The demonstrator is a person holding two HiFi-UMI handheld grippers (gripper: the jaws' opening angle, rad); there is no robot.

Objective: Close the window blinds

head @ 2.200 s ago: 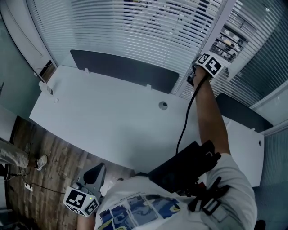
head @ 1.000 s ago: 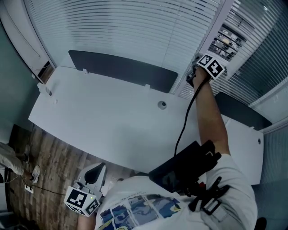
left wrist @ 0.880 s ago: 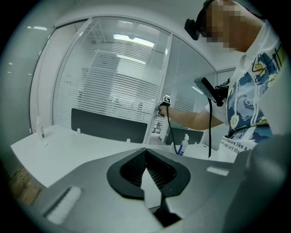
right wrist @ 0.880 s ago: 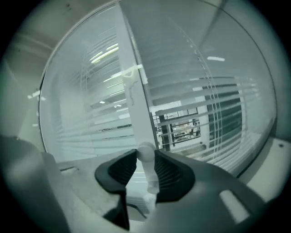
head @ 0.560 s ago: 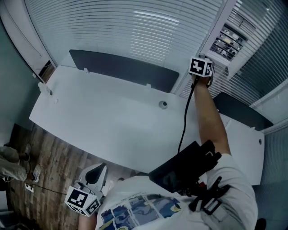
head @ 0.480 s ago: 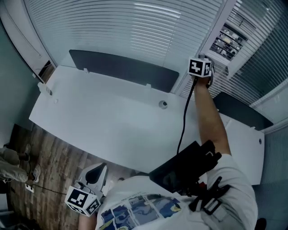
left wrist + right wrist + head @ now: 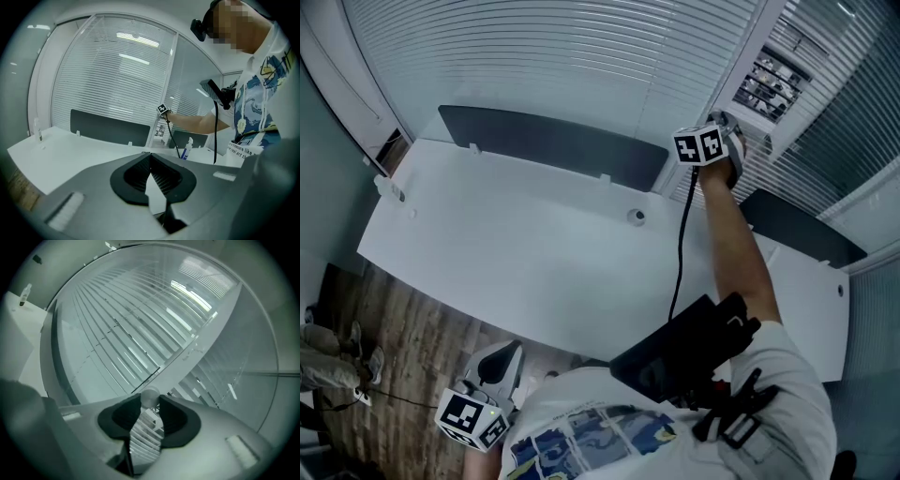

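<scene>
Your right gripper (image 7: 150, 402) clamps the wand (image 7: 150, 395) at the blinds (image 7: 534, 56); your left gripper (image 7: 150, 157) hangs closed and empty.

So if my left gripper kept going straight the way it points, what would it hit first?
Probably the white desk, just past the shut tips of the left gripper; the dark panel and the blinds stand farther behind it. Depth is hard to judge here.
</scene>
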